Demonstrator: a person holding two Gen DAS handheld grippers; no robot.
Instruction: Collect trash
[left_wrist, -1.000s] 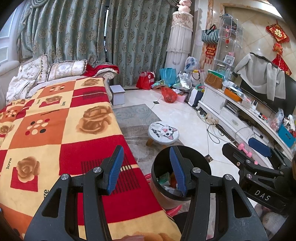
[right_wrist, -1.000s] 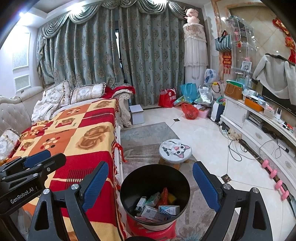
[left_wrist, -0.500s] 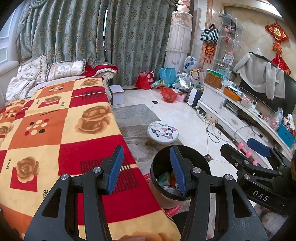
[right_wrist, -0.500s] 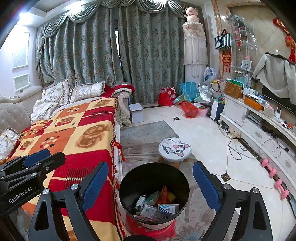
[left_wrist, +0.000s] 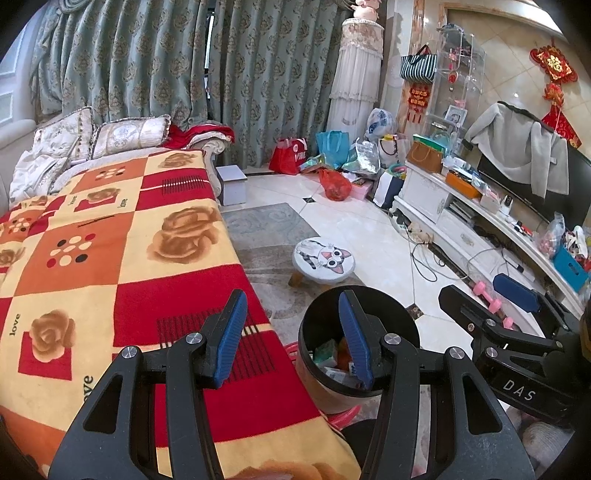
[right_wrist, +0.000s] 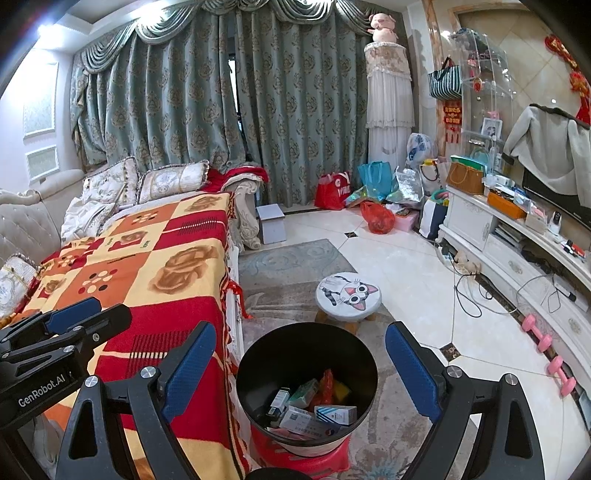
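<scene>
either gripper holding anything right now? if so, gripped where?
Nothing held. Left gripper and right gripper are both open and empty above the black trash bin.

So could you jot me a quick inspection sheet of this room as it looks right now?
Surface: chequered red-and-orange blanket over the sofa, bare of trash.
Job's things: round black bin on a red stool, holding small boxes and wrappers.
Clutter: bags by the green curtains; cat-face stool; pink dumbbells.
Tongs: left tongs and right tongs both open, holding nothing.
Cables: loose wires on the floor by the white cabinet.
Surroundings: grey coat draped over the television.
</scene>
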